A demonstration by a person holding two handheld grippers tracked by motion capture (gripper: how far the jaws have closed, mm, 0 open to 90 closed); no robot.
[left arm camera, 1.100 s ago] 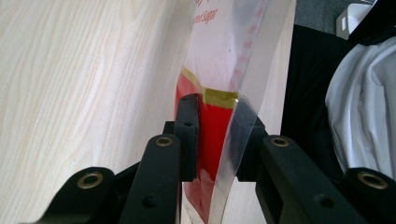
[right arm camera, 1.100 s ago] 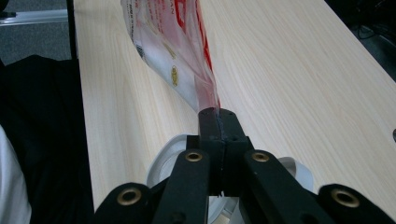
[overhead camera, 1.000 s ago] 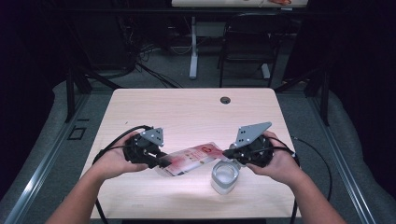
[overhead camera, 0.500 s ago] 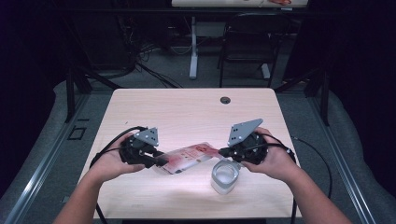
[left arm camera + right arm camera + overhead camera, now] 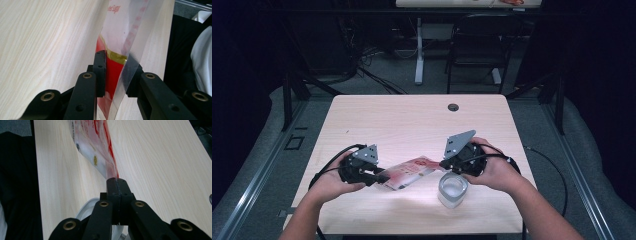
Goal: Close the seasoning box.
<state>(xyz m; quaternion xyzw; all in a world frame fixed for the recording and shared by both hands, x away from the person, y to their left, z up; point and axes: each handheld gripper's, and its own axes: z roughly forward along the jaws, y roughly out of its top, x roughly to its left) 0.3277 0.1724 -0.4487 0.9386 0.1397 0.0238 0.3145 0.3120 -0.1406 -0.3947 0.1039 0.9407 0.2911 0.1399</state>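
A red-and-clear plastic pouch hangs stretched between two hand-held grippers just above the near half of a pale wooden bench, its printed face tilted toward the camera. The left gripper clamps the pouch's lower left end: in the left gripper view its jaws press on the red panel and gold band of the pouch from both sides, the clear sealed edge running up between them. The right gripper pinches the pouch's opposite, upper end; in the right gripper view the jaws meet tightly on a thin corner of the film, which fans away toward the far bench edge. Just below the right gripper stands a clear round container on the bench, its rim showing beside the jaws; whether it holds anything is hard to tell. A small dark grommet sits near the bench's far edge. Beyond lies grey floor with cables.
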